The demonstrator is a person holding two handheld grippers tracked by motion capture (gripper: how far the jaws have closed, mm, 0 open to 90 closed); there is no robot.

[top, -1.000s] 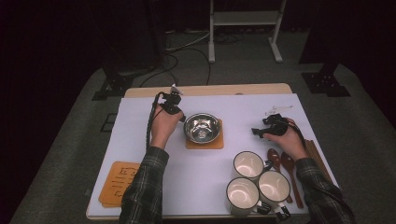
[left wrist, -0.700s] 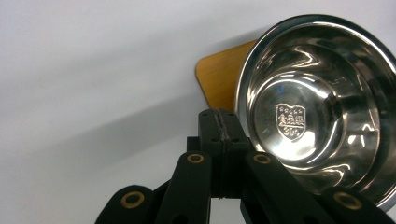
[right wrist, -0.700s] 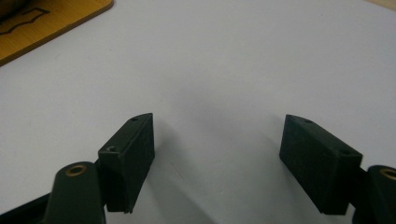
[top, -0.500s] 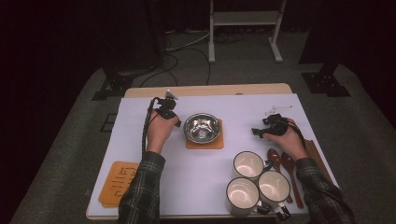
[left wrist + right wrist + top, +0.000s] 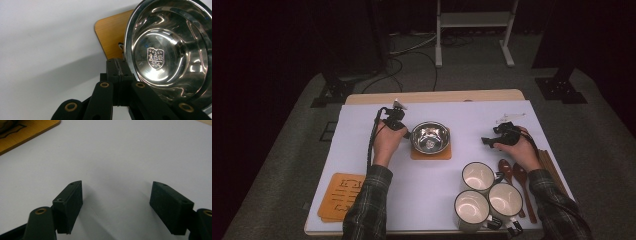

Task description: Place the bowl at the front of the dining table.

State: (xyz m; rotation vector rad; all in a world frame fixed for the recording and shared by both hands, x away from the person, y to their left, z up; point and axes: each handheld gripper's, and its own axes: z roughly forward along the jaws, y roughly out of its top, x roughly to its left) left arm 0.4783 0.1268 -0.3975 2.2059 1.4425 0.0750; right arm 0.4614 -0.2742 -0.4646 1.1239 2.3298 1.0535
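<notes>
Left gripper (image 5: 120,75) clenched, empty, beside the steel bowl (image 5: 170,50); right gripper (image 5: 117,207) spread wide over bare table (image 5: 362,150).

Its closed jaws sit just off the bowl's rim, and the bowl rests on a wooden coaster (image 5: 112,37) (mid-table). Three mugs (image 5: 489,197) and wooden spoons (image 5: 517,180) lie near the right hand (image 5: 522,150).

Shiny steel bowl (image 5: 430,138) sits upright on wooden coaster (image 5: 430,151).
</notes>
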